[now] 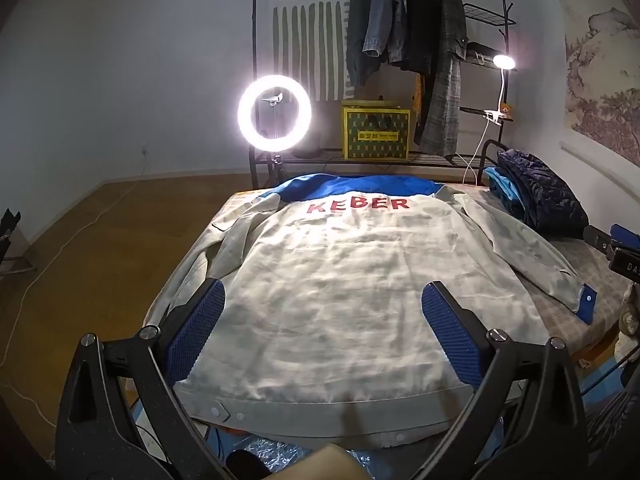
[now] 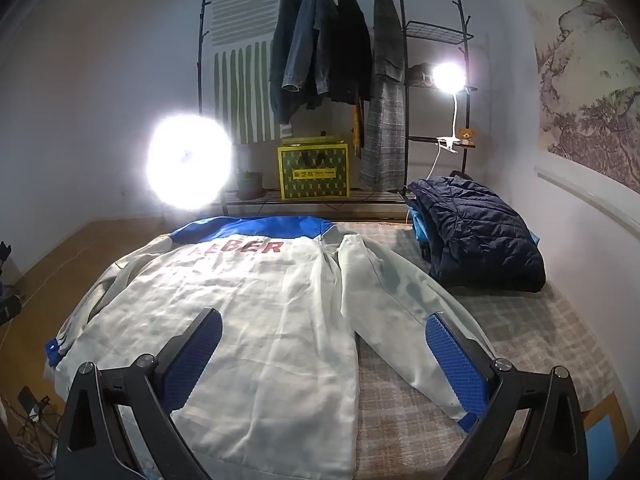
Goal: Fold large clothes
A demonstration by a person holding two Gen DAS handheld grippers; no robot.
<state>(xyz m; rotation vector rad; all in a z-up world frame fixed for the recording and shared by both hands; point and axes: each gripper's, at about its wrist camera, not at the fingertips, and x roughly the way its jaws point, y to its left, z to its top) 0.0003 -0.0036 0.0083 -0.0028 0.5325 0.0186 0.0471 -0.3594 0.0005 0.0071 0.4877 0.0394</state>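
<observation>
Nearest the lenses, left gripper [image 1: 322,320] and right gripper [image 2: 324,344], each with blue ribbed pads on black arms, spread wide and pinching nothing, both poised above the near hem. Below them, pale grey work jacket with blue yoke and red "KEBER" lettering [image 1: 352,280], spread back-up and flat across the checked beige bed cover [image 2: 540,340]. On the right side, long grey sleeve with blue cuff [image 2: 400,320], angled out from the body and lying on the cover. Further right, toward the far corner, folded navy quilted jacket [image 2: 480,232] stacked over something light blue. Beyond the bed's far edge, glowing white ring light [image 1: 274,110], yellow patterned box [image 1: 376,133] on a low shelf, black metal garment rack [image 2: 404,92] hung with dark coats, and clip-on white lamp [image 2: 448,76].
</observation>
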